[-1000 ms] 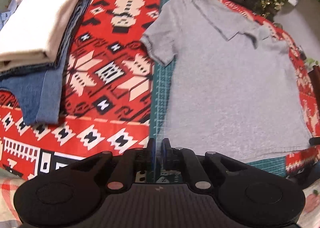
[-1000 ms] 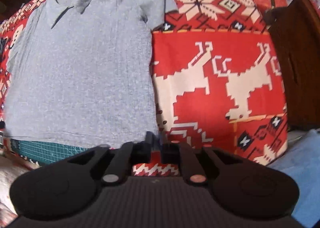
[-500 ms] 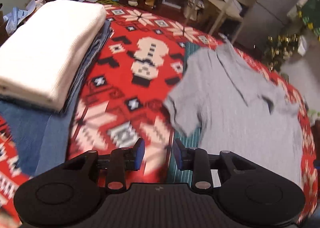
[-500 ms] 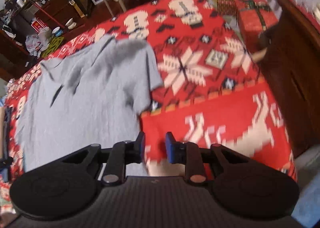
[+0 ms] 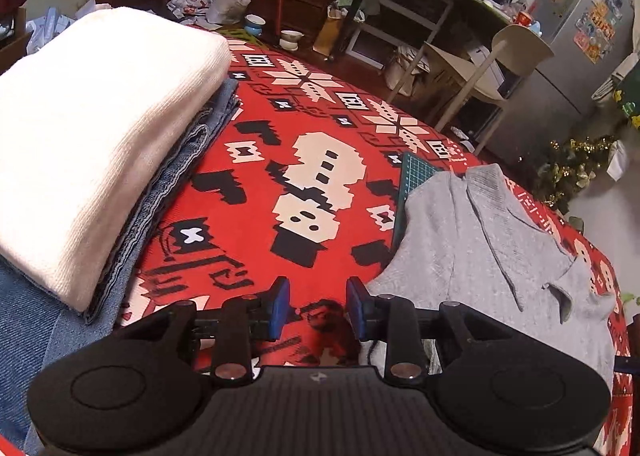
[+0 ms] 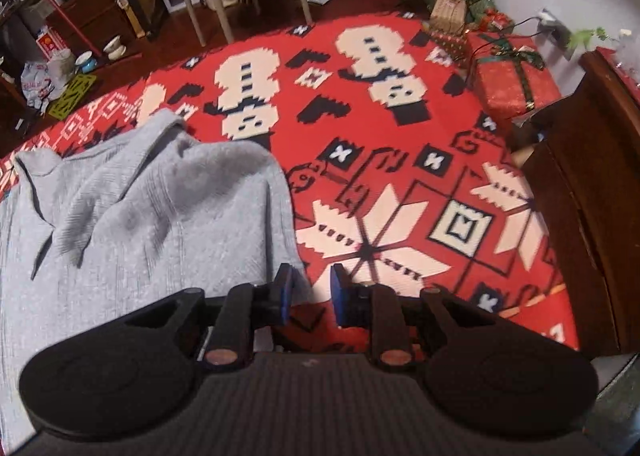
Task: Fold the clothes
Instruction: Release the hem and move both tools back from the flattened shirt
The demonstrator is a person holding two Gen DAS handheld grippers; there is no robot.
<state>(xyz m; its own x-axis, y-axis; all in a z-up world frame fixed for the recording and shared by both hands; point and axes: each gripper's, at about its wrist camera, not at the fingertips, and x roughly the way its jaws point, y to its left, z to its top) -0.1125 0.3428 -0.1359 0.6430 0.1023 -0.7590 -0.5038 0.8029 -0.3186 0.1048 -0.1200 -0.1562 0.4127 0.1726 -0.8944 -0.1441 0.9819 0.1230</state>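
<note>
Reaching forward past the hem, both claws now stand released with nothing between their blue pads. The left gripper [image 5: 318, 308], whose jaws were pressed together a second ago over the shirt's bottom edge, has opened part-way and hangs over bare red blanket [image 5: 256, 191]; the grey polo shirt [image 5: 472, 248] lies just to its right, the near sleeve almost touching the right-hand pad. The right gripper [image 6: 308, 294] is likewise parted and empty, its left pad [image 6: 285, 292] over the shirt's other sleeve edge [image 6: 280, 240], with patterned blanket ahead and to its right.

Both views have swung from the hem up to the sleeve and collar [image 5: 492, 223] end. That suggests the sleeves are the next hold, one per claw, for a fold inward.

Further left of the left claw sits the stack already folded: a cream knit [image 5: 92, 127] on denim [image 5: 176, 175].
</note>
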